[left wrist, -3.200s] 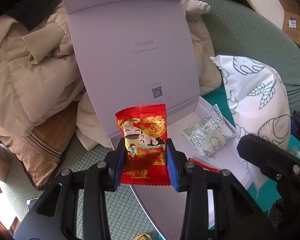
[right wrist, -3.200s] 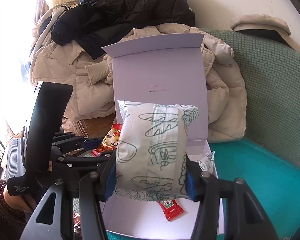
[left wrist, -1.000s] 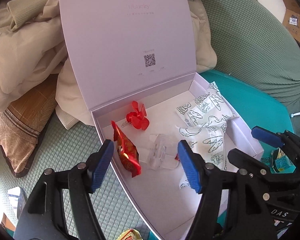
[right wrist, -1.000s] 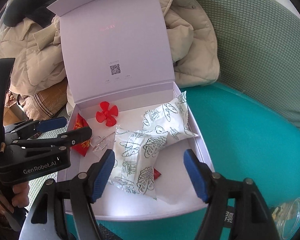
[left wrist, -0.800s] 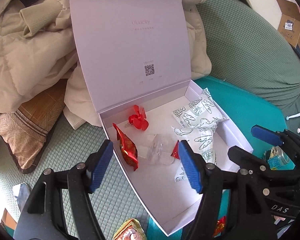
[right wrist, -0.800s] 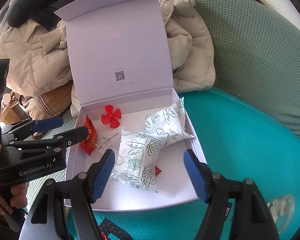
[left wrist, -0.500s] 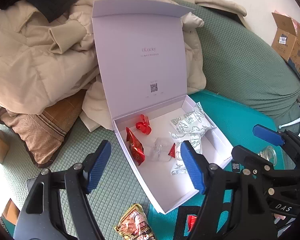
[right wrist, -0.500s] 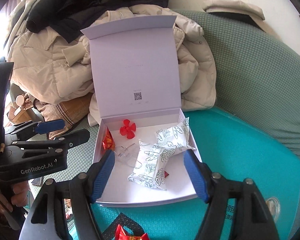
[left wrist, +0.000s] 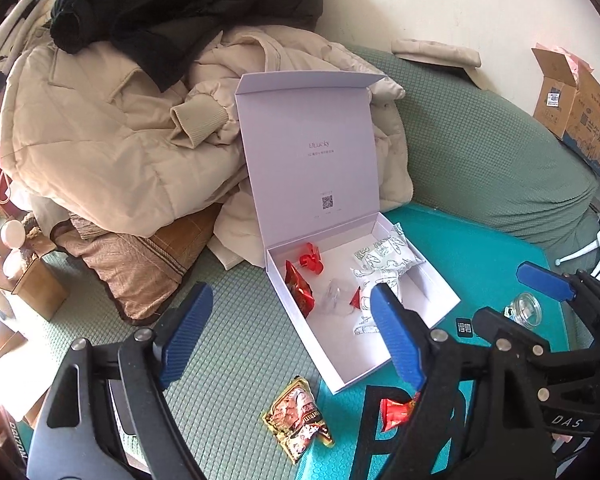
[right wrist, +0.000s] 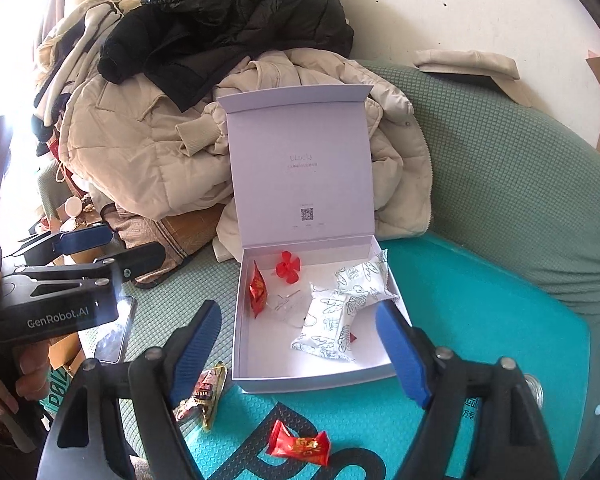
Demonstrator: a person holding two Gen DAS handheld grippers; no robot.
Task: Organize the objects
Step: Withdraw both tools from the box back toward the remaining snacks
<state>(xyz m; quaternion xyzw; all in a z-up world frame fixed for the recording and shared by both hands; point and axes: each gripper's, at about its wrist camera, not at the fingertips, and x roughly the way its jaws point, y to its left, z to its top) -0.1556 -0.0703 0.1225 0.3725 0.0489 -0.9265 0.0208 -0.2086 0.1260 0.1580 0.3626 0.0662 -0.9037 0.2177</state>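
Observation:
The white box (left wrist: 352, 356) (right wrist: 276, 356) stands with its lid up on the sofa seat. Inside lie a red snack packet (left wrist: 299, 294) (right wrist: 257, 292), a red propeller toy (left wrist: 311, 261), a clear plastic piece (left wrist: 336, 300) and two white leaf-print packets (left wrist: 384, 264) (right wrist: 340, 312). My left gripper (left wrist: 291, 289) hovers above and in front of the box, jaws opening, nothing between them. My right gripper (right wrist: 298, 307) hovers likewise, jaws opening and empty. A gold snack packet (left wrist: 298, 416) (right wrist: 202, 394) and a red candy (right wrist: 300, 446) lie in front of the box.
Beige and black coats (left wrist: 112, 140) are piled behind and left of the box. A teal mat (right wrist: 480, 320) covers the green sofa (left wrist: 492, 160). A small glass jar (left wrist: 524, 308) sits right of the box, a phone (right wrist: 114, 332) to the left, a cardboard carton (left wrist: 576, 112) far right.
The red packet and a white packet, held 3 seconds ago, now lie in the box. Both grippers have risen and drawn back from it, jaws spreading wider.

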